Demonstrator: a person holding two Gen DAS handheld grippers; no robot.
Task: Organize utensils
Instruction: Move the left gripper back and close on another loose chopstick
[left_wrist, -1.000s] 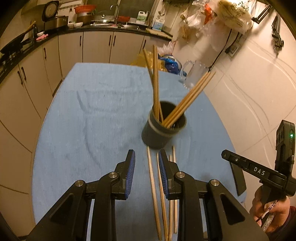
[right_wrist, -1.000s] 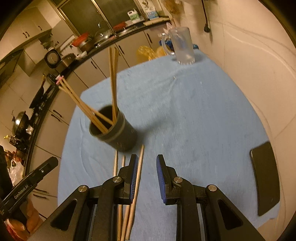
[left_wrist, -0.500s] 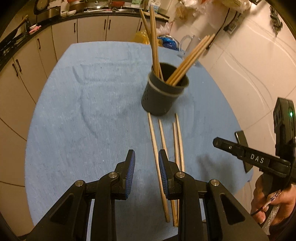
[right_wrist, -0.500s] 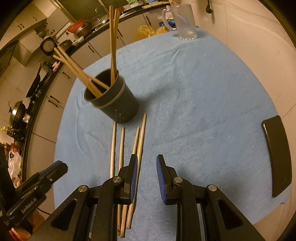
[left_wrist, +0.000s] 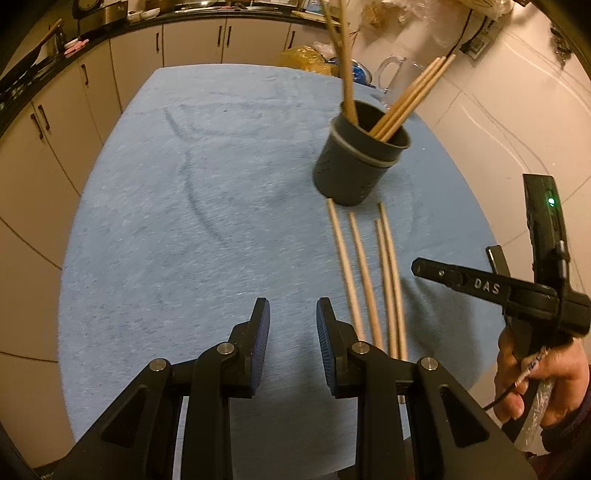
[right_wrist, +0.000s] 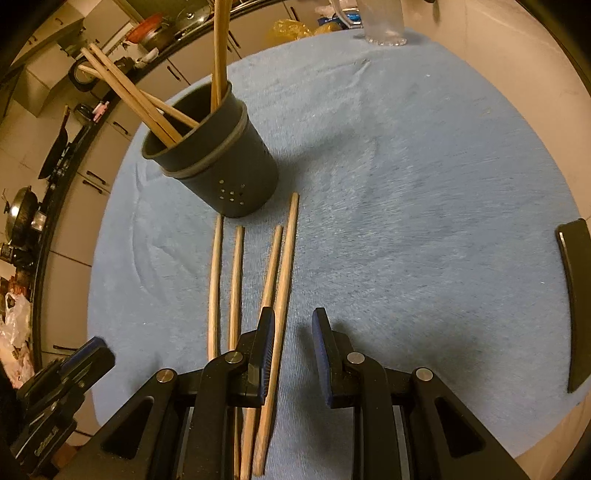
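A dark grey holder (left_wrist: 356, 162) (right_wrist: 229, 173) stands on the blue cloth with several wooden chopsticks upright in it. Several loose chopsticks (left_wrist: 365, 273) (right_wrist: 236, 280) lie side by side on the cloth in front of it. My left gripper (left_wrist: 291, 314) hovers left of them, narrowly open, with only cloth between its pads. My right gripper (right_wrist: 293, 325) is over their near ends, narrowly open and holding nothing. The rightmost chopstick (right_wrist: 286, 266) runs under the inner edge of its left finger (right_wrist: 264, 332). A hand (left_wrist: 535, 369) holds the right gripper's handle.
The blue cloth (left_wrist: 184, 221) covers a round table. A flat black object (right_wrist: 576, 295) lies near the table's right edge. A clear glass mug (right_wrist: 380, 22) stands at the far side. Kitchen cabinets (left_wrist: 55, 129) and a counter run along the left, beyond the table.
Both grippers have come down toward the cloth and drawn back from the holder to the near ends of the loose chopsticks. The gaps between the jaws look the same.
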